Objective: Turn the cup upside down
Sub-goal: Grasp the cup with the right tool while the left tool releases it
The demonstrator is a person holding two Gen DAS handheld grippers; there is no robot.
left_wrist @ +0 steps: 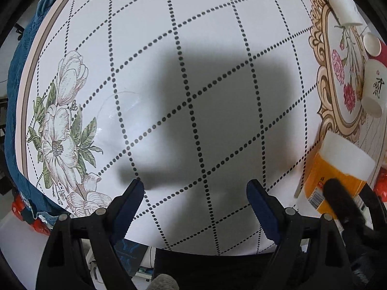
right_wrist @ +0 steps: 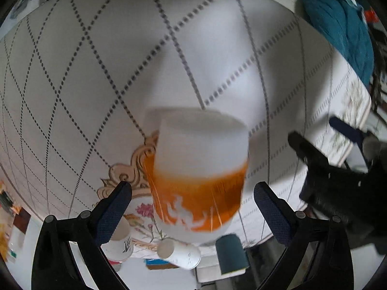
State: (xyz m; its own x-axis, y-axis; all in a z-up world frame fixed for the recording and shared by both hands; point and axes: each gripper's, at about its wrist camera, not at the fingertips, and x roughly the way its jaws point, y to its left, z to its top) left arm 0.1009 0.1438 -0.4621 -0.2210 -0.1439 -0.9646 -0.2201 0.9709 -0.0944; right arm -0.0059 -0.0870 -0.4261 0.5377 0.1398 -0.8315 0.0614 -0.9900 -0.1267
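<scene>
The orange-and-white cup (right_wrist: pixel 198 171) is sitting between the parted fingers of the right gripper (right_wrist: pixel 193 198), blurred in the right wrist view, so I cannot tell whether it is touching either pad or the table. Its long axis is running roughly upright in that view, the flat white end pointing up and away from the camera and the orange band lying nearer the gripper. The right jaws are standing wide, clear space showing on both sides of the cup. The left gripper (left_wrist: pixel 196 191) is hovering over the patterned tablecloth (left_wrist: pixel 169 48) with its jaws spread wide around nothing, throwing a dark shadow on the cloth. From the left wrist, the cup (left_wrist: pixel 338 169) is showing at the far right edge, near several white cups (left_wrist: pixel 373 87) lying on the floral panel.
</scene>
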